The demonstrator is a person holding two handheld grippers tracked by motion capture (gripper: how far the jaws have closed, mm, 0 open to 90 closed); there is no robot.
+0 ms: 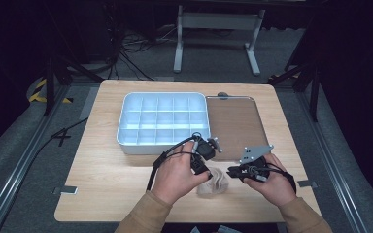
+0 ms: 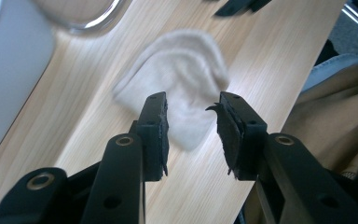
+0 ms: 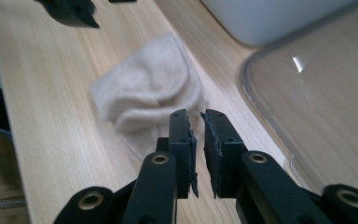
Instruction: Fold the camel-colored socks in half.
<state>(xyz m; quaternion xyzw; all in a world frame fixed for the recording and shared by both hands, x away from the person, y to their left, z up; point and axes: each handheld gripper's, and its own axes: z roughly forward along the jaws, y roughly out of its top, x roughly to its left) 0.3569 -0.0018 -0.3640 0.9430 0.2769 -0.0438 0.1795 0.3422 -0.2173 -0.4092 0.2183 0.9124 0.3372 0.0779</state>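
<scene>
Two hand-held grippers hover close together over the near edge of a wooden table (image 1: 102, 194). The left gripper (image 2: 191, 126) has its jaws apart with nothing between them; the pads touch nothing. Just beyond its tips, on the bare wood, lies one small beige sock (image 2: 182, 88), crumpled and folded over itself. The right gripper (image 3: 198, 140) has its jaws parted by a narrow slit, also with nothing gripped; the same sock (image 3: 144, 93) lies just ahead of it and a little to its left.

From the high view, the left gripper (image 1: 205, 154) is held in the person's left hand (image 1: 177, 177), the right gripper (image 1: 246, 171) in the right hand (image 1: 272, 184), and the sock (image 1: 214, 182) sits between the two hands, nearer the person than either set of jaws. Nothing lies between the grippers and the sock.

Farther out from the left gripper stands one white plastic organiser tray (image 1: 126, 141), divided into small square compartments in three rows of five, all without contents. Just beside it, beyond the right gripper, lies one flat, clear-looking tray (image 1: 235, 124) with rounded corners. Past the table stands a grey metal frame (image 1: 218, 22) on the carpeted floor, with loose black cables (image 1: 136, 48) near it.

No brand, label or writing can be read anywhere.
</scene>
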